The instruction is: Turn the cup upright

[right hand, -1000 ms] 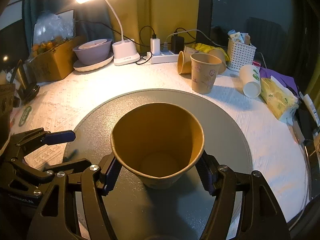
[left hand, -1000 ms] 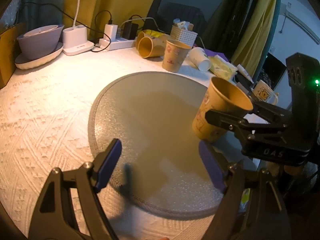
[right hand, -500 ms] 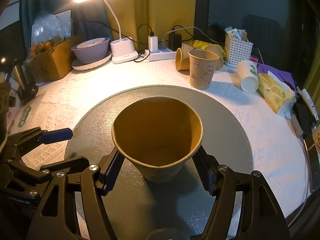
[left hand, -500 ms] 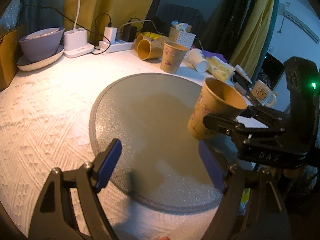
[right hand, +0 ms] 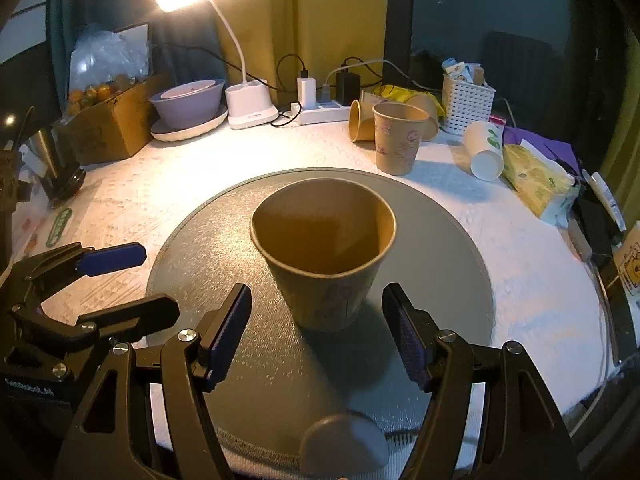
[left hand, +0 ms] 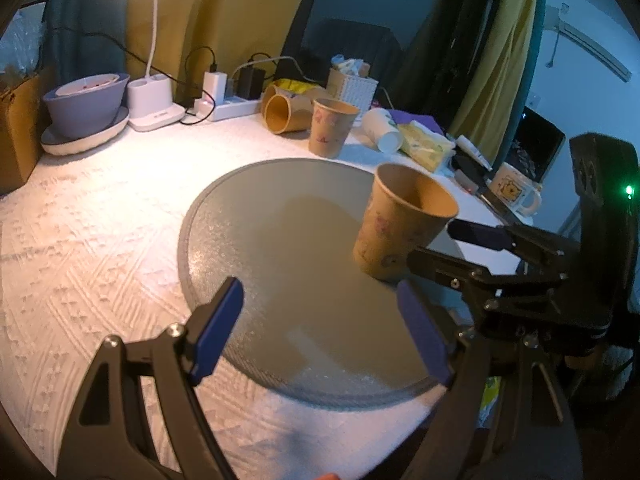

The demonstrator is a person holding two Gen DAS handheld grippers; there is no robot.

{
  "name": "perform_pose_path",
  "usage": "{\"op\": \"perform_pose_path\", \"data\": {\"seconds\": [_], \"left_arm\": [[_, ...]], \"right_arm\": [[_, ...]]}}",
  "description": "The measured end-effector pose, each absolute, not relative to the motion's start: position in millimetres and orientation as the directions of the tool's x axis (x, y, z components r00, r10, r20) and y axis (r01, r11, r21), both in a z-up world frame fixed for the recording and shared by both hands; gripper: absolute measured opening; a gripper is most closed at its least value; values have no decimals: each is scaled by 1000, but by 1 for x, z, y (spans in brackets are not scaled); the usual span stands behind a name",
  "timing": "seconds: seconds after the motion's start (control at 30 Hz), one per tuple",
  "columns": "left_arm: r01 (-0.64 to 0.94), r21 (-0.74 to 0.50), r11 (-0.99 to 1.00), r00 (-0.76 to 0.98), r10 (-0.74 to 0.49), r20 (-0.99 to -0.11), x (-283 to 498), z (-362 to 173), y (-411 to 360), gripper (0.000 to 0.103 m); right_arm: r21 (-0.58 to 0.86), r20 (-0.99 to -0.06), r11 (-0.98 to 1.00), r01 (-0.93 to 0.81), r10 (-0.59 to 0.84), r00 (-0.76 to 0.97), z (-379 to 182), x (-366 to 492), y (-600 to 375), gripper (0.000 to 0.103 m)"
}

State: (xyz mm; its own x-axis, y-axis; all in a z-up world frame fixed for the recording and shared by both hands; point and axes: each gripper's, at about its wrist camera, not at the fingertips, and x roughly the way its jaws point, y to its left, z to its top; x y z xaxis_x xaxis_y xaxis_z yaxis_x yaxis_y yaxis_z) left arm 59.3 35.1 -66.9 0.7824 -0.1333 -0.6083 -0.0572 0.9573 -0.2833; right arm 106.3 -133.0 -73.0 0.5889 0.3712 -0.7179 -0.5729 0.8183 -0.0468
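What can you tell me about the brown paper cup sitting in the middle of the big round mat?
The brown paper cup looks like thin kraft paper with faint pink and purple cartoon prints on its side and a rolled rim. It tapers to a narrower base and looks empty inside. It stands upright, mouth up, on the round grey mat. The right gripper has its blue-padded fingers spread on either side of the cup, not touching it. Only the mat touches it.

Cup point(right hand: 326, 256) upright on round mat point(right hand: 200, 240), second cup point(right hand: 398, 140) behind, beyond mat
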Motion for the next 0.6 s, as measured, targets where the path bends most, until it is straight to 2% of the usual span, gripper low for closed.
{"op": "perform_pose_path", "data": {"seconds": [0.6], "left_arm": [[-23,-256,966,845,-118,-521,17,-20,20,81]], "right_arm": [[-73,-640,847,-527,366,676,-36,59,-163,71]]}}
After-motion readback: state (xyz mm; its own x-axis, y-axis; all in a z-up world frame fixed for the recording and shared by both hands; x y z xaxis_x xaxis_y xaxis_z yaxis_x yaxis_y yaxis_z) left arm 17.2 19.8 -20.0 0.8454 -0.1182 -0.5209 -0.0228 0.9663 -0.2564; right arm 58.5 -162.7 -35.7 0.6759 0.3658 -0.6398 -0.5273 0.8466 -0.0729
